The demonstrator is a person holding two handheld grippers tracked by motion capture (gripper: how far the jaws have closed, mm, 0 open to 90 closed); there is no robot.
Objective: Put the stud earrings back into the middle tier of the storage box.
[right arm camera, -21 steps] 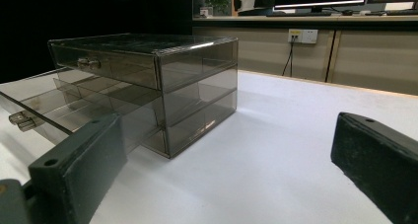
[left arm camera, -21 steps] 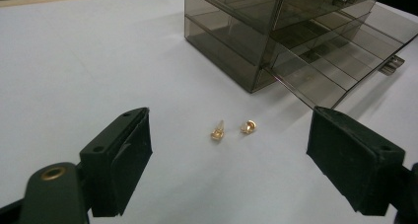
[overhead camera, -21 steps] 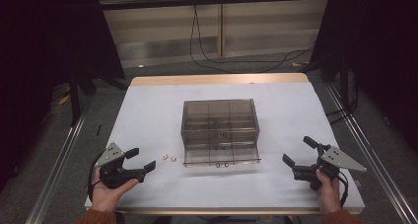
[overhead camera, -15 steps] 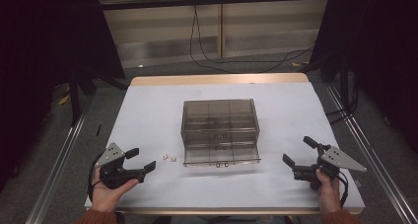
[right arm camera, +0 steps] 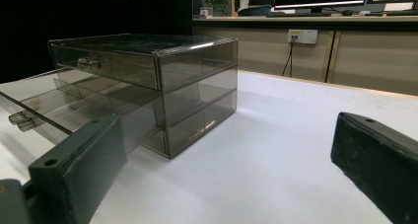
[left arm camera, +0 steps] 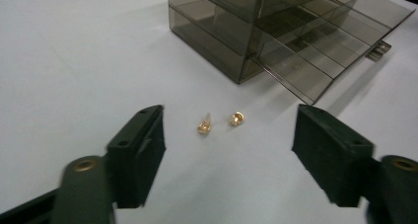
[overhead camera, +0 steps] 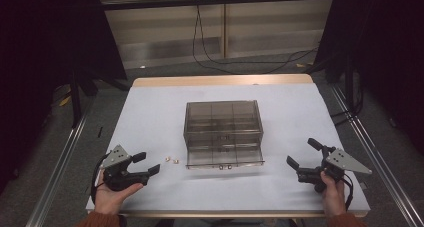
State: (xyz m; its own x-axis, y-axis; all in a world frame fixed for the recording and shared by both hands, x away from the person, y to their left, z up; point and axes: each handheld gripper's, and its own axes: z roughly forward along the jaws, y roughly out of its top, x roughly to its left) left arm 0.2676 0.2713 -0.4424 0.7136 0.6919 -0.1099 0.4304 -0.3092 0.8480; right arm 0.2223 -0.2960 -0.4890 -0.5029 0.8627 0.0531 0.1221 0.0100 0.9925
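We hold both grippers wide, gripping nothing. Two studs [left arm camera: 219, 121] lie just ahead of our left gripper [left arm camera: 229, 150], nothing between. The box [overhead camera: 223, 132], drawer [right arm camera: 64, 110] out, stands beyond them, near our right gripper [right arm camera: 231, 179].

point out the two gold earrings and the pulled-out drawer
left earring [left arm camera: 204, 125], left gripper view, on its gold body
right earring [left arm camera: 236, 118], left gripper view, on its gold body
pulled-out drawer [overhead camera: 224, 159], high view, on its clear front edge
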